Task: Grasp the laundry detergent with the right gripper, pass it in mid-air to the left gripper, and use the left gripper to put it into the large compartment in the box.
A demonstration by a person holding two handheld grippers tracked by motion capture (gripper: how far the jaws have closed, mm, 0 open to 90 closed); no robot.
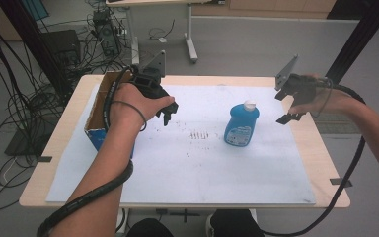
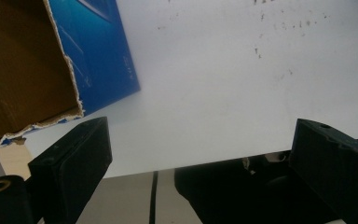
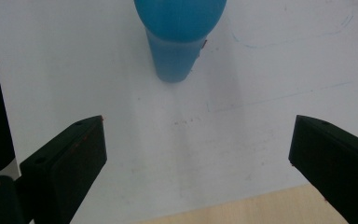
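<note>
White sheeting [image 1: 177,163] is covering the wooden table [image 1: 325,163], with cables lying on the grey floor beyond. Near the sheet's middle, a blue bottle [image 1: 241,124] is standing upright. The right gripper [image 1: 287,106] is hovering just beside it, jaws spread and empty. The left gripper [image 1: 169,114] is hanging next to the torn cardboard box [image 1: 98,111], jaws likewise spread.

Even, soft indoor light, faint shadows on the white sheet [image 1: 187,158], no harsh glare, high view slightly grainy, close black jaws and blue bottle [image 3: 179,32] blurred in gripper views
</note>
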